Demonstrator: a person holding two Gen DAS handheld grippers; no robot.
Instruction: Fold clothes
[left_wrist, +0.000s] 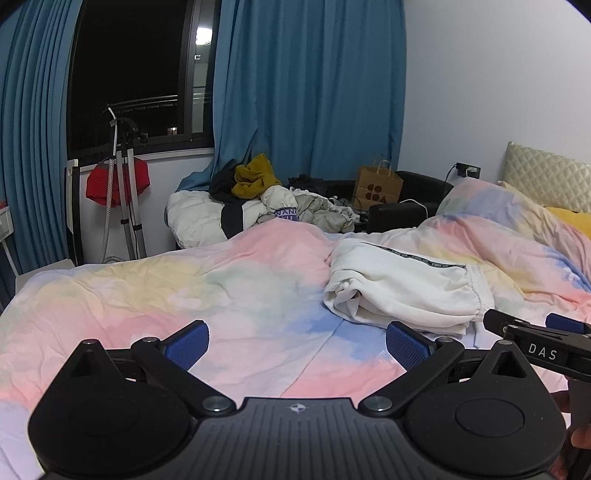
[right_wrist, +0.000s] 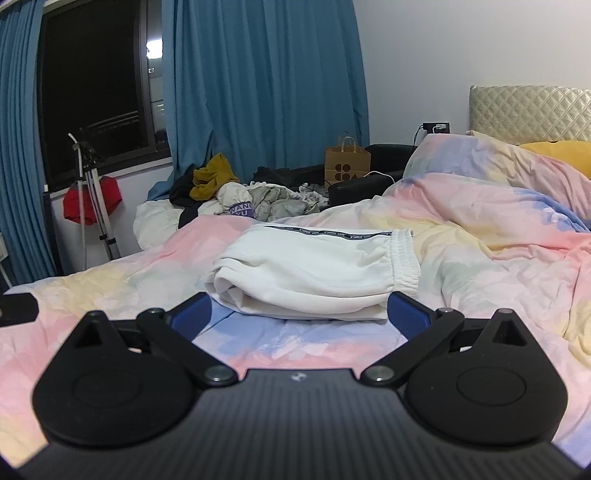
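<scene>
Garment under inspection: white fleece trousers with an elastic waistband and a dark printed side stripe, found folded into a compact bundle on the pastel tie-dye duvet of the bed. The waistband lies at the right end of the bundle, the folded edge at the left.

Risks are judged as follows. The bundle is soft and loosely layered, so a one-sided pinch is likely to lift only the top layer and undo the fold. The duvet beneath is rumpled and could be caught together with the cloth if a pad is driven too deep. The two tools are close to each other on the left tool's right side, so contact between them is possible during any inward move.

The left hand-held gripper is held low above the duvet, level and pointed toward the window, with the trousers ahead and to its right; its blue pads are spread wide and nothing is held. The right hand-held gripper is aimed squarely at the near edge of the bundle, its fingers likewise spread wide, one beside each end of that edge, gripping nothing. Whether the pads touch the cloth cannot be told.
</scene>
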